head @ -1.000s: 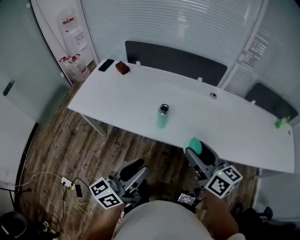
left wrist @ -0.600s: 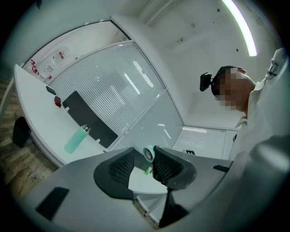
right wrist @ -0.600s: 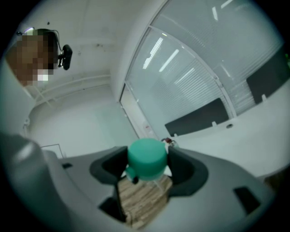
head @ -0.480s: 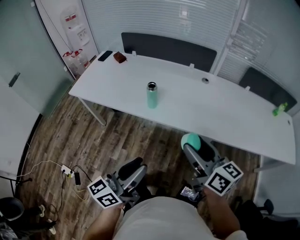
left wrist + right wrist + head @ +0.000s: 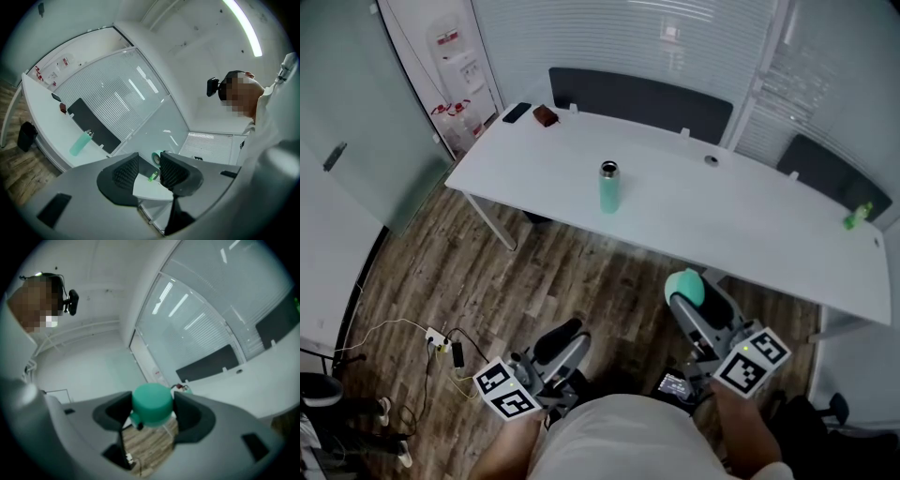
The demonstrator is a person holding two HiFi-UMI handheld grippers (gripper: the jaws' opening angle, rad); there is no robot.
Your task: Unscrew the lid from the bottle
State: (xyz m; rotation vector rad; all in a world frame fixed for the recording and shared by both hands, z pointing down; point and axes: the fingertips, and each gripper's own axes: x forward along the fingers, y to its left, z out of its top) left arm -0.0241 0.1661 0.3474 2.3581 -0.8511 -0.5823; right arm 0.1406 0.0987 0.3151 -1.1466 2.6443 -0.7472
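- A long white table (image 5: 750, 225) is seen across the room, with wood-plank floor (image 5: 516, 272) between it and the person.
- Both grippers are held low and close to the person's body, over the floor and well short of the table's near edge, pointing forward toward the table.
- The right gripper (image 5: 687, 296) is held roughly level; its jaws are closed on the green lid (image 5: 151, 405), which is pinched between the two pads and is off the bottle.
- The left gripper (image 5: 149, 174) is tilted slightly upward; its jaws are set partly apart, and nothing is held between them.
- The mint-green bottle (image 5: 608, 187) is stood upright on the left half of the table, its bare metal neck uncovered, well apart from both grippers.
- A dark phone (image 5: 517, 112) and a small brown item (image 5: 546, 115) are laid near the table's far left corner.
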